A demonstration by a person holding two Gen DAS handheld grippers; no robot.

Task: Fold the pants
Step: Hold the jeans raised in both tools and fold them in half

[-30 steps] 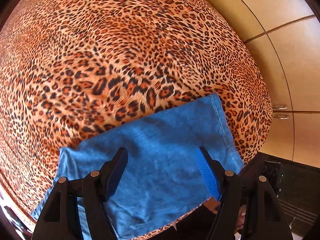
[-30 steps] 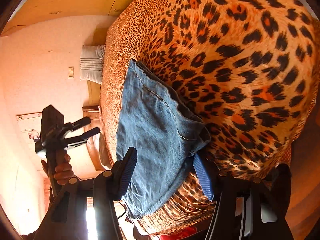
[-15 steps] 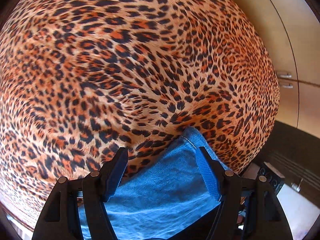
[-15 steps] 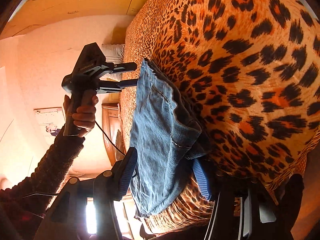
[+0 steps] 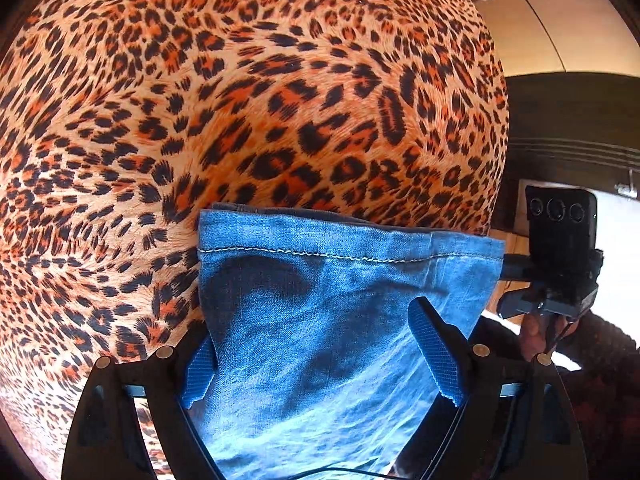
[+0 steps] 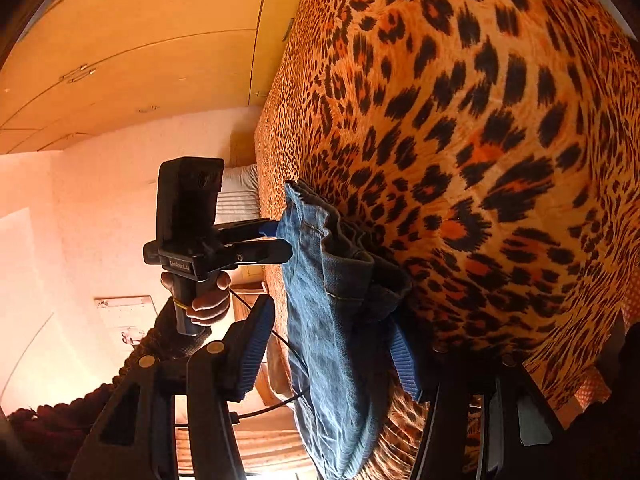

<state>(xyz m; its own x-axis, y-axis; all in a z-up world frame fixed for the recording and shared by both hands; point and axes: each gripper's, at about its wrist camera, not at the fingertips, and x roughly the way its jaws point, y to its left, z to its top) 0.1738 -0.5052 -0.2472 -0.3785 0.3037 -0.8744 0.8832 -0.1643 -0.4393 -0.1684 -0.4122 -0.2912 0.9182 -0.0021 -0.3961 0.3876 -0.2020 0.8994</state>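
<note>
Folded blue jeans [image 5: 320, 320] lie near the edge of a bed with a leopard-print cover [image 5: 280, 100]. My left gripper [image 5: 312, 328] points down over the hem end, and its jaws are opening. The denim lies between them; one pad [image 5: 436, 356] rests above the cloth and the other is half hidden by its edge. From the right wrist, the left gripper [image 6: 282, 238] sits at the far end of the jeans [image 6: 328, 360]. My right gripper [image 6: 332, 312] straddles the bunched near end, open, with its pads apart from the cloth. It also shows at the jeans' corner as the right gripper [image 5: 502, 288].
Wooden wardrobe doors [image 6: 140, 52] line the wall beyond the bed. A striped pillow [image 6: 240, 196] lies at the head of the bed. A black cable [image 6: 280, 400] hangs below the jeans. The bed's edge [image 6: 400, 440] drops off right under my right gripper.
My left gripper came down and rolled onto the hem end, and its jaws stand wider. My right gripper edged a little closer, and the near end of the jeans bunched up.
</note>
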